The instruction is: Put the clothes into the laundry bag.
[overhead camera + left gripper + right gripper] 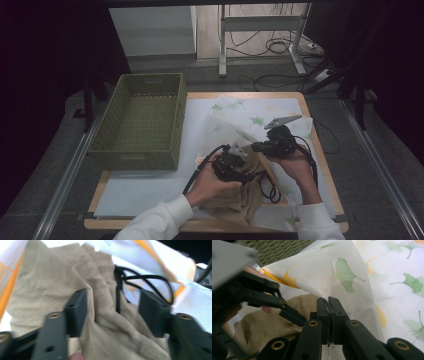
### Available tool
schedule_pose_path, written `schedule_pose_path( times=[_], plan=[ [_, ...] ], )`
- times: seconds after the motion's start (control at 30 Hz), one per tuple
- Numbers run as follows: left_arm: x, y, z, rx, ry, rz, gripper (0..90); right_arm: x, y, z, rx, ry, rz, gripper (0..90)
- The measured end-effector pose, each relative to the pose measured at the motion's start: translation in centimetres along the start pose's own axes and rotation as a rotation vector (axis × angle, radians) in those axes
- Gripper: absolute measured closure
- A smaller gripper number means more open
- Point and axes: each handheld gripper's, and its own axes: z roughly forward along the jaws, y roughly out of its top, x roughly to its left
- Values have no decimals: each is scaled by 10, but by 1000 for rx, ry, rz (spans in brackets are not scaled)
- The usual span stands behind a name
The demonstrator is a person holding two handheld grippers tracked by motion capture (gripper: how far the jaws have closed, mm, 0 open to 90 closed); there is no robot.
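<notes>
Beige garment [235,197] lies bunched at the near edge of the surface, half inside the mesh bag [352,280]. My right fingers [329,305] pinch the bag's edge shut; my left fingers [80,307] stand open around the cloth. I should hold the mouth wide, then push deeper.

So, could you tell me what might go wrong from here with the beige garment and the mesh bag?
The left gripper stands open around the beige garment, so the cloth could slump back out of the mesh laundry bag. The black drawstring loops close to one jaw and might snag. The right gripper pinches only the bag's thin edge, which could slip free and let the opening fall shut.
</notes>
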Motion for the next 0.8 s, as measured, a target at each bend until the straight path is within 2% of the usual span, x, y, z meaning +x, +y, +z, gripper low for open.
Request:
schedule_pose_path(
  times=[0.13, 0.33, 0.47, 0.7, 0.8],
  plan=[
    [-10, -5, -15, -38, -1, 19, 259, 0, 0, 0, -1, -1, 1, 861],
    [-17, -16, -35, -90, -17, 20, 250, -1, -1, -1, -1, 0, 4, 861],
    [-18, -26, -45, -100, -3, 13, 271, -1, -1, -1, 0, -1, 5, 862],
    [-15, -42, -61, -114, -23, -27, 340, -1, -1, -2, 0, -2, 3, 862],
    [-13, -46, -65, -105, -23, -32, 381, 0, -1, -2, -3, -2, 2, 861]
  ],
)
